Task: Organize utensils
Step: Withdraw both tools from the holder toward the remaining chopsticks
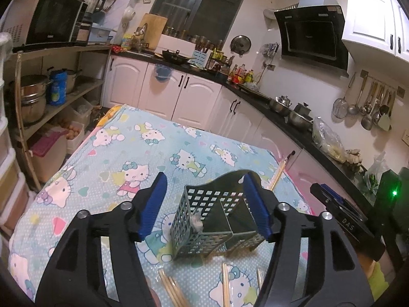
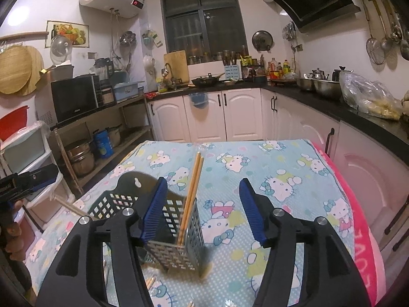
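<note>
Kitchen counters ringed the cartoon-cat-print tablecloth [image 2: 281, 168] where my grey perforated plastic utensil caddy [image 2: 176, 232] stood, two wooden chopsticks [image 2: 193, 186] leaning inside. Both my left gripper [image 1: 204, 207] and right gripper [image 2: 203, 212] were spread wide, empty. I judged a careless finger might tip the light caddy, spilling them.

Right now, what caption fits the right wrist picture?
Open right tongs beside a grey utensil basket holding two chopsticks.

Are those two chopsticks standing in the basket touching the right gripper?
Apart. The right wrist view shows the chopsticks in the basket, with cloth visible between them and the right gripper's blue pads.
</note>
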The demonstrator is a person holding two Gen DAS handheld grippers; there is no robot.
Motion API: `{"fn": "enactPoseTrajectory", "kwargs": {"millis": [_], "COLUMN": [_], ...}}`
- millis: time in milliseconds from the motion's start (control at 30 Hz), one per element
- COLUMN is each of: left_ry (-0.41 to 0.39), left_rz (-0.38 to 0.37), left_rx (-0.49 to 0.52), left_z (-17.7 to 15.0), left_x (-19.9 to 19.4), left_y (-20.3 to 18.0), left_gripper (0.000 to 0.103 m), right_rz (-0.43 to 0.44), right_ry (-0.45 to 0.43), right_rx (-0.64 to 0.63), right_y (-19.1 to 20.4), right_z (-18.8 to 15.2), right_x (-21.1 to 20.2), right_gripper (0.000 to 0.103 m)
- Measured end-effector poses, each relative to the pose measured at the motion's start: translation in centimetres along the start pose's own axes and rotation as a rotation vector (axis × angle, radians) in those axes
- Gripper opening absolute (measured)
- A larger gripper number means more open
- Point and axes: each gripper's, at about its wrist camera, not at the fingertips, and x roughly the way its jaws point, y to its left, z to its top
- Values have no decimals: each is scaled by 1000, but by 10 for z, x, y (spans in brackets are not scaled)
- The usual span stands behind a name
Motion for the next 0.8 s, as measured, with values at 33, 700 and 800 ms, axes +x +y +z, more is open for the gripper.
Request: {"fn": "enactPoseTrajectory", "kwargs": {"millis": [33,700,800], "left_ry": [0,-14,-5], "left_rz": [0,12,15], "left_rx": [-1,24,27], "left_z": [-1,-40,-48], "left_x": [-1,-43,-46], "left_y": [1,6,6], "left_gripper": [59,88,89], "right_rz": [-1,32,38], "right_ry": [1,56,68], "right_rx": [-1,-46,-52], "right_y": [0,13,15], "right_z": [-1,-37,-43], "right_x": [-2,-41,-46], "right_gripper": [58,67,67]}}
